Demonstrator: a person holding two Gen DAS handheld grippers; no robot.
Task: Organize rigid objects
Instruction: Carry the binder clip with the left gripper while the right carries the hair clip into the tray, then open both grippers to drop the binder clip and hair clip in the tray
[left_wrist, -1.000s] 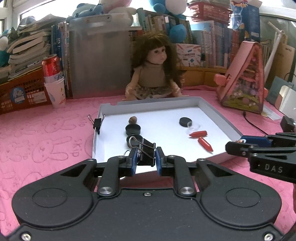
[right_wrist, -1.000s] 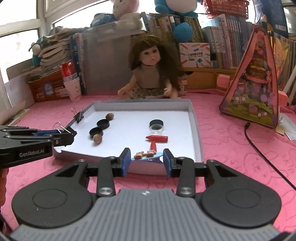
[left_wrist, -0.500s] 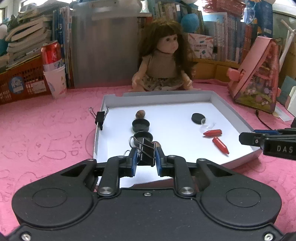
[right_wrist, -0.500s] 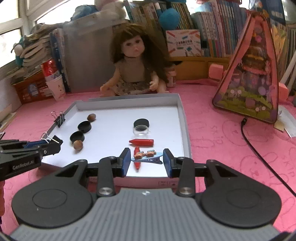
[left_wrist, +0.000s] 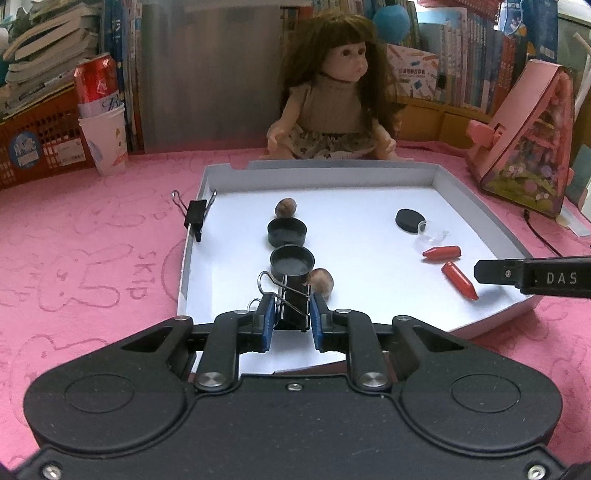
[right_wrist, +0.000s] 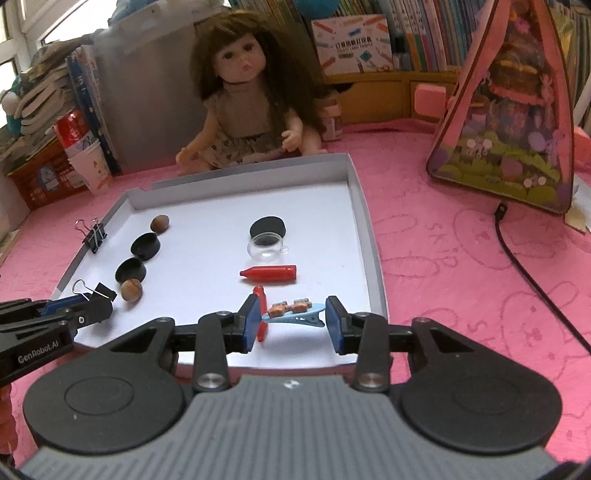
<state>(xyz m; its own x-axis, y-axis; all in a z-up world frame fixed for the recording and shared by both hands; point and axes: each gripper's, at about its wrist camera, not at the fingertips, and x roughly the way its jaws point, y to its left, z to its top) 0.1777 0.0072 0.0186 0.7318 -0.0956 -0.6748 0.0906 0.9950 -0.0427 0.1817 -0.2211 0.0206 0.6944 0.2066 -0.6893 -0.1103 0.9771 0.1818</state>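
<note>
Left gripper (left_wrist: 291, 320) clamped on a black metal binder clip (left_wrist: 293, 308) with wire handles, jaws closed tight against its sides, held low over the near left part of the shallow white cardboard tray (left_wrist: 476, 206). Right gripper (right_wrist: 291, 322) over the near right part of the same tray, jaws spread about as wide as the light-blue plastic hair clip with small brown bear charms (right_wrist: 295, 314) lying crosswise between them; contact between pads and hair clip impossible to confirm.

Inside the tray, along the left side: a brown nut (left_wrist: 285, 206), two round black caps (left_wrist: 287, 231) and (left_wrist: 291, 260), then a second brown nut (left_wrist: 322, 287) just beside the held clip. Toward the right: a black disc lid (left_wrist: 409, 220) touching a small clear round jar (right_wrist: 266, 246), and two red crayon-like sticks (left_wrist: 441, 252) and (left_wrist: 459, 284). A second black binder clip (left_wrist: 195, 215) clipped onto the tray's left wall.

Tray on a pink embossed cloth covering the desk (left_wrist: 74, 258). Behind the tray, a long-haired doll (left_wrist: 332, 107) seated upright; to the far left, a red drink can (left_wrist: 96, 86) standing in a white paper cup (left_wrist: 105, 142).
</note>
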